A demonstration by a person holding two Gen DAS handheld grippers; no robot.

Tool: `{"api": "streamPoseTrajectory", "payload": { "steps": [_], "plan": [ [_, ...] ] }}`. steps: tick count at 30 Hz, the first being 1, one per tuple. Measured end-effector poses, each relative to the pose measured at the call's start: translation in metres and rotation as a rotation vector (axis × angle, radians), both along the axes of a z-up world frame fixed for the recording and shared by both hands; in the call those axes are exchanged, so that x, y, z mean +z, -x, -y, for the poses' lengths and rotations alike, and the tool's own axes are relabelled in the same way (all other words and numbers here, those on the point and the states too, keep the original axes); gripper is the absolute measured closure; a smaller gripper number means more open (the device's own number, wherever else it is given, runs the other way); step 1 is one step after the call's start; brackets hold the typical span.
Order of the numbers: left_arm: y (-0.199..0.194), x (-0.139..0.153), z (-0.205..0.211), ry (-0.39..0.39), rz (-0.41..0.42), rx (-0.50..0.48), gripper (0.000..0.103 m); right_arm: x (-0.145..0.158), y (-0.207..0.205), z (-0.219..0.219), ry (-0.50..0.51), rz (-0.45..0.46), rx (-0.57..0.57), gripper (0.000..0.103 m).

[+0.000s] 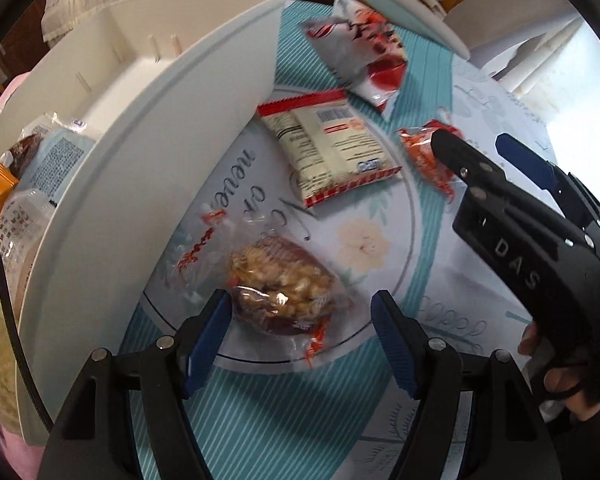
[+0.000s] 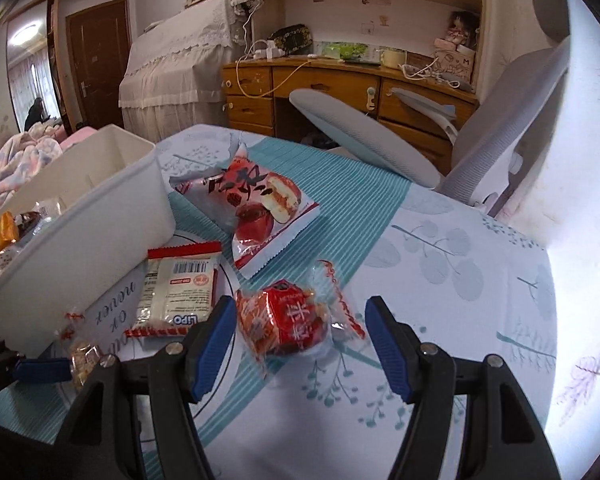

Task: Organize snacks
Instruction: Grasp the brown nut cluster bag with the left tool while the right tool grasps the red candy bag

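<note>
A white storage box (image 1: 148, 152) holding several snacks stands at the left; it also shows in the right wrist view (image 2: 80, 216). My left gripper (image 1: 300, 336) is open, its fingers on either side of a clear-wrapped nut cake (image 1: 284, 288) lying on the table. My right gripper (image 2: 300, 344) is open around a small red-wrapped snack (image 2: 288, 320), also seen in the left wrist view (image 1: 424, 152). A cream packet with red edges (image 1: 328, 144) and a red-and-white bread bag (image 1: 360, 52) lie beyond; they also show in the right wrist view (image 2: 176, 292) (image 2: 256, 208).
The table wears a teal-striped floral cloth (image 2: 440, 280). A grey office chair (image 2: 380, 148) stands past the far edge, with a wooden desk (image 2: 340, 84) behind it. Blankets (image 2: 20, 160) lie at the left. Bright glare covers the table's right side.
</note>
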State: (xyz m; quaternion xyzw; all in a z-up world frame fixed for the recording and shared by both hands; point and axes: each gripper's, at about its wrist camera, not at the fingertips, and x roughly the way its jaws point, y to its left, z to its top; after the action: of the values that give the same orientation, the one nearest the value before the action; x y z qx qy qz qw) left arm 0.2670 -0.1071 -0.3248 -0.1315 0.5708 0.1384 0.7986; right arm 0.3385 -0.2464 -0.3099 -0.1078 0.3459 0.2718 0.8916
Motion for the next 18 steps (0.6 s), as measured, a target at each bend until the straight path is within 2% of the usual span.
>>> {"api": "streamPoseTrajectory", "payload": {
  "steps": [3, 7, 11, 18],
  "plan": [
    [-0.004, -0.004, -0.005, 0.003, -0.003, 0.015, 0.032, -0.004, -0.004, -0.004, -0.001, -0.011, 0.006, 0.036],
    [-0.01, -0.008, -0.006, -0.01, -0.014, 0.016, 0.041, -0.011, -0.008, -0.009, 0.016, -0.036, 0.011, 0.04],
    [-0.009, -0.009, -0.006, -0.014, -0.01, 0.025, 0.042, -0.011, -0.007, -0.009, 0.012, -0.053, 0.008, 0.04],
    [0.0, -0.008, -0.008, -0.038, -0.007, 0.038, 0.058, -0.008, -0.011, -0.005, -0.023, -0.138, -0.051, 0.042]
  ]
}}
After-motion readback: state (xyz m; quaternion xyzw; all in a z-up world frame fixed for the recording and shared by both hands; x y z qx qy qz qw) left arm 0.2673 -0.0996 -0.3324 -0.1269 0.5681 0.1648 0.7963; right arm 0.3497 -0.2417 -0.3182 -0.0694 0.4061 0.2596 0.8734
